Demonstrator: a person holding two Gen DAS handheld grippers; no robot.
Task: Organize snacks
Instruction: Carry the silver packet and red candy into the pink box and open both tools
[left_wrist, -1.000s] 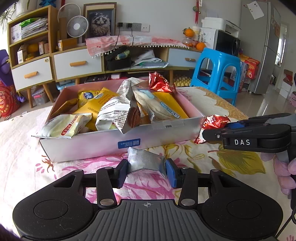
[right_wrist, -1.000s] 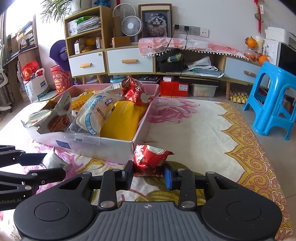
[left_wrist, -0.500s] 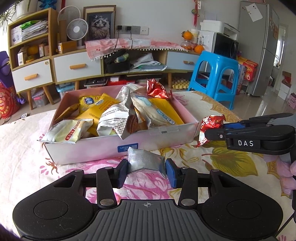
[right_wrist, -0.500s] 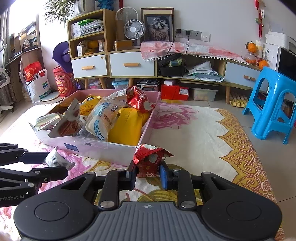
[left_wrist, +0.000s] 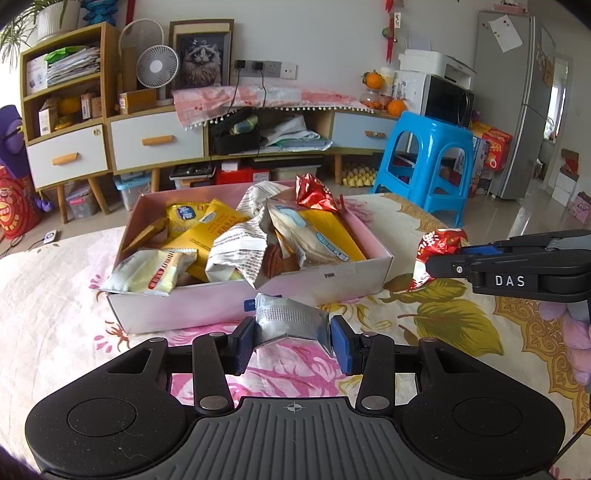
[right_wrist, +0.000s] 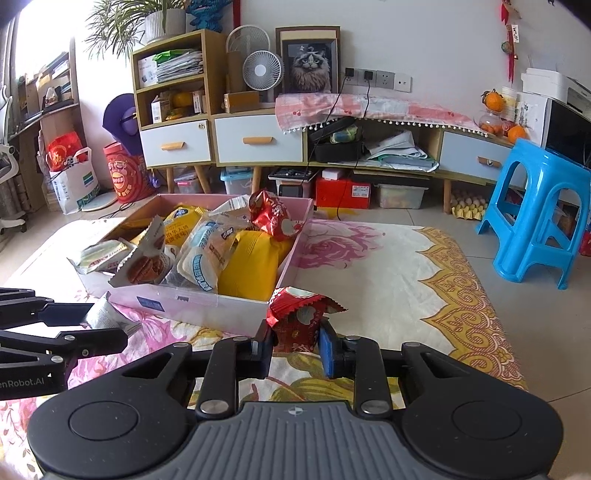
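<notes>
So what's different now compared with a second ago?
The right gripper squeezed its fingers tighter onto the red snack packet, crumpling it, and both grippers lifted their packets off the flowered cloth. The left gripper keeps the same hold on the silver packet. The pink box and its snacks haven't moved.

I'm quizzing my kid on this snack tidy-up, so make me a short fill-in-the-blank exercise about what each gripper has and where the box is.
1. The left gripper is shut on a ____ snack packet.
2. The right gripper is shut on a ____ snack packet.
3. The pink box is full of ____.
4. The plastic stool is ____.

Missing words: silver; red; snacks; blue
</notes>
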